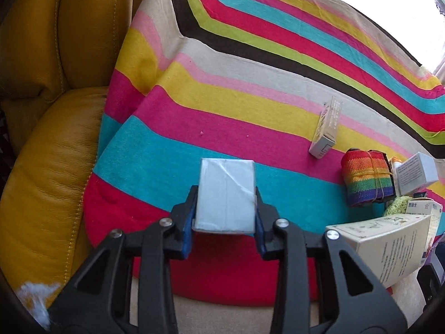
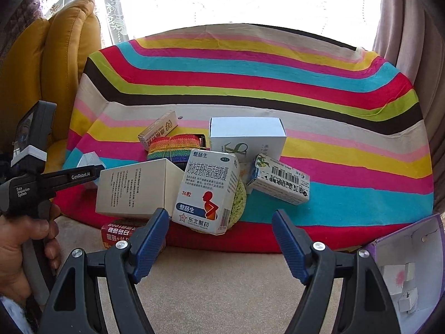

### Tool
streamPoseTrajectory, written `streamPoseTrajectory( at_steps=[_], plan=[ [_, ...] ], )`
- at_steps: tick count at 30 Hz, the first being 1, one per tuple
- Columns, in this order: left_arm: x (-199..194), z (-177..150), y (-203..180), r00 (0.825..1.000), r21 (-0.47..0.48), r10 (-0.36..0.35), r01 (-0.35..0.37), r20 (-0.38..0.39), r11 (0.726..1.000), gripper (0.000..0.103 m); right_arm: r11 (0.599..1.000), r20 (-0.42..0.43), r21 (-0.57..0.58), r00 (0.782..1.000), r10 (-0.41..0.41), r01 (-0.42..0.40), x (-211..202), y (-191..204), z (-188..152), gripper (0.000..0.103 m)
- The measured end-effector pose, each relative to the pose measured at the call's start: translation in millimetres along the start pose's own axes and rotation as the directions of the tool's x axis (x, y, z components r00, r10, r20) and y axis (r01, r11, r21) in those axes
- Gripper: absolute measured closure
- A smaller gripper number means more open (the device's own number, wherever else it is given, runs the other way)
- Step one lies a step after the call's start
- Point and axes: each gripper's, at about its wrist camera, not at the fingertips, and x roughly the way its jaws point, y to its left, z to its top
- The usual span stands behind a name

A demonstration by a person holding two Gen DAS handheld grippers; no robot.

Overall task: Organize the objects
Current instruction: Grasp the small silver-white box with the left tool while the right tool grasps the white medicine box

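Left claw (image 1: 226,214) clamps our white box (image 1: 226,192) at six o'clock; light, crushable card. Right claw (image 2: 221,239) gapes empty.

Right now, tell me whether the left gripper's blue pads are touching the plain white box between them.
Touching. The left wrist view shows both blue pads pressed flat against the sides of the white box, with no gap.

A mustard-yellow leather armchair (image 1: 41,139) stands at the left. Beside it a brightly striped cloth (image 2: 250,64) drapes the furniture. Beyond, glaring daylight pours through a lace curtain (image 2: 116,8); a plain drape (image 2: 403,27) hangs far right.
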Motion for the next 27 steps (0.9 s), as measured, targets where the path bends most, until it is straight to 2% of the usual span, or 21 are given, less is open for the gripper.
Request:
streamPoseTrajectory(
  at_steps=[6,12,20,22,24,26,27],
  plan=[
    [-23,-13,-5,0.994,0.021,-0.03,0.028,0.102,0.999,0.064,0.999,0.002,0.031,1.0,-0.024,0.024,7,-2,8,0.026],
    [-50,-18,-18,0.973,0.083,-0.048,0.03,0.227,0.996,0.065,0.997,-0.008,0.059,0.999,-0.044,0.045,21,0,19,0.026],
    [-63,-23,-28,0.957,0.13,-0.087,0.053,0.276,0.99,0.065,0.997,-0.029,0.039,0.997,-0.065,0.066,30,5,23,0.026],
    [-67,-24,-30,0.951,0.141,-0.107,0.069,0.289,0.988,0.065,0.996,-0.04,0.044,0.997,-0.07,0.072,33,3,21,0.031],
    [-72,-28,-32,0.947,0.151,-0.124,0.082,0.296,0.985,0.065,0.996,-0.057,0.041,0.996,-0.072,0.074,36,2,19,0.049],
    [-77,-32,-34,0.944,0.154,-0.137,0.093,0.301,0.984,0.065,0.996,-0.062,0.037,0.995,-0.074,0.076,37,3,17,0.061],
    [-80,-34,-34,0.942,0.154,-0.142,0.098,0.305,0.983,0.065,0.996,-0.059,0.037,0.995,-0.079,0.081,36,2,16,0.061]
  ],
)
